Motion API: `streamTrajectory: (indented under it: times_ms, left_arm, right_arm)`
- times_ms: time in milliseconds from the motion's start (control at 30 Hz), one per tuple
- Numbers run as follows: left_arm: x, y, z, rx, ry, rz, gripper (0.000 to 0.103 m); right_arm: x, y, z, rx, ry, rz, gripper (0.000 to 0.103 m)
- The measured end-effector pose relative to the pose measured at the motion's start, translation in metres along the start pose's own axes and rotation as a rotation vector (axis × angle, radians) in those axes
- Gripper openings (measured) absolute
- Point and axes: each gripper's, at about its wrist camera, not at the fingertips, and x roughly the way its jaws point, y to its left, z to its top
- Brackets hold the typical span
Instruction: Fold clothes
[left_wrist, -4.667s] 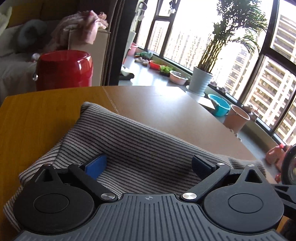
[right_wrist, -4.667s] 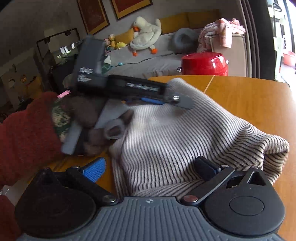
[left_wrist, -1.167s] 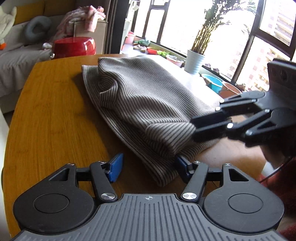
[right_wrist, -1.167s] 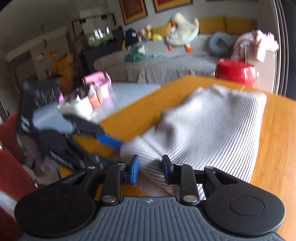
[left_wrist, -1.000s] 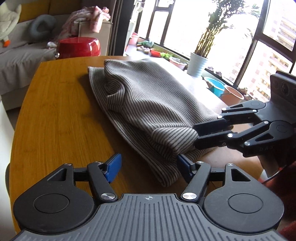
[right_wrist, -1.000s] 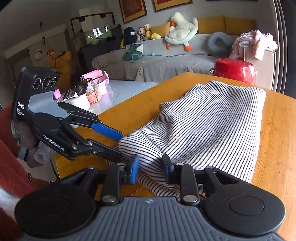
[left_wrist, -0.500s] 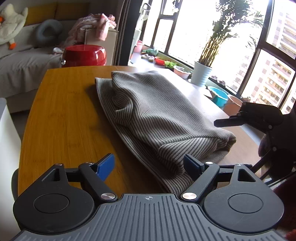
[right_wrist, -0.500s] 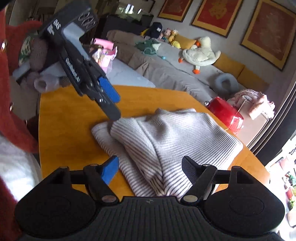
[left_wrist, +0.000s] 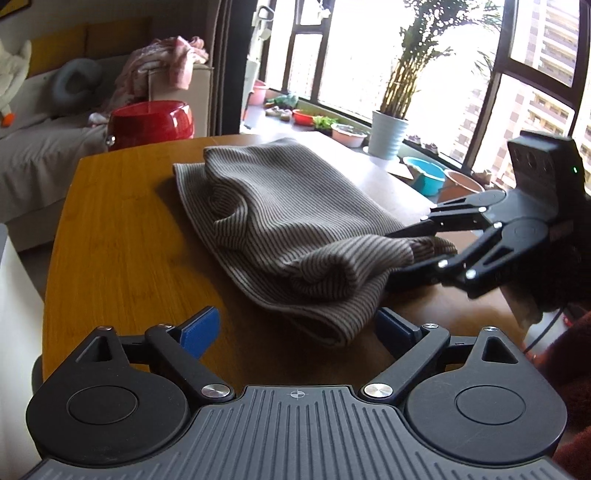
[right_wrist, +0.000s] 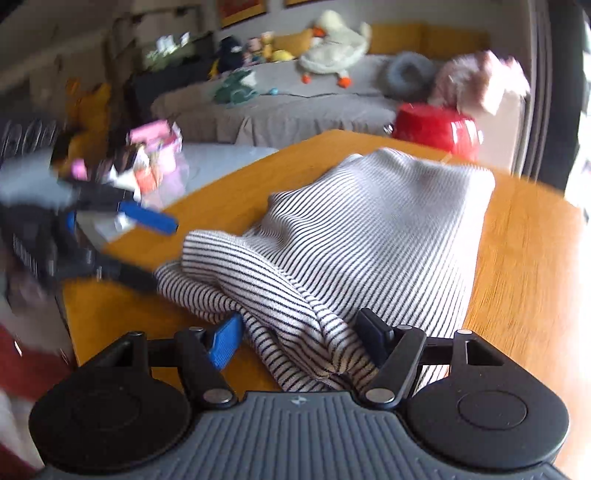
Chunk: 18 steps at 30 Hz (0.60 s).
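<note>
A folded striped knit garment (left_wrist: 295, 221) lies on the wooden table (left_wrist: 110, 251). My left gripper (left_wrist: 299, 328) is open, its fingers on either side of the garment's near corner, low over the table. My right gripper (right_wrist: 301, 334) is open, and the garment's near fold (right_wrist: 332, 258) lies between its fingers. In the left wrist view the right gripper (left_wrist: 417, 251) straddles the garment's right end, one finger above the cloth and one below. In the blurred right wrist view the left gripper (right_wrist: 147, 251) sits at the garment's left end.
A red pot (left_wrist: 151, 123) stands past the table's far edge. A sofa (right_wrist: 295, 107) with soft toys is behind. Potted plants (left_wrist: 389, 136) and bowls line the window sill on the right. A side table with small items (right_wrist: 155, 158) is at the left.
Both grippers opened and let go of the garment about a second ago. My right gripper pulled up and away, then came back down over the garment's end. The garment lies folded.
</note>
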Motion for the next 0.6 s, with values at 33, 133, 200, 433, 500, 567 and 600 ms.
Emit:
streamTrajectory:
  times_ms: [33,133,200,433,500,567,600]
  left_arm:
    - [0.001,-0.003,-0.001,0.025,0.002,0.004,0.095]
    - [0.006,-0.015,-0.003,0.108,0.01,0.014,0.096]
    - [0.011,-0.022,-0.003,0.161,0.015,0.024,0.096]
    - [0.043,-0.046,-0.001,0.362,-0.004,0.102,0.096]
    - [0.055,-0.052,-0.001,0.438,-0.024,0.133,0.096]
    - [0.063,-0.057,-0.002,0.489,-0.043,0.139,0.096]
    - [0.066,-0.059,-0.001,0.509,-0.057,0.136,0.096]
  right_arm:
    - [-0.001,-0.007,0.001,0.043,-0.001,0.021,0.068]
    - [-0.001,-0.012,-0.001,0.083,-0.006,0.039,0.068]
    - [0.0,-0.012,-0.001,0.087,-0.008,0.038,0.068]
    - [0.001,-0.013,0.002,0.086,-0.011,0.041,0.069]
    - [0.001,-0.013,0.003,0.085,-0.012,0.042,0.069]
    - [0.001,-0.013,0.004,0.085,-0.013,0.044,0.069]
    - [0.001,-0.013,0.004,0.085,-0.013,0.045,0.07]
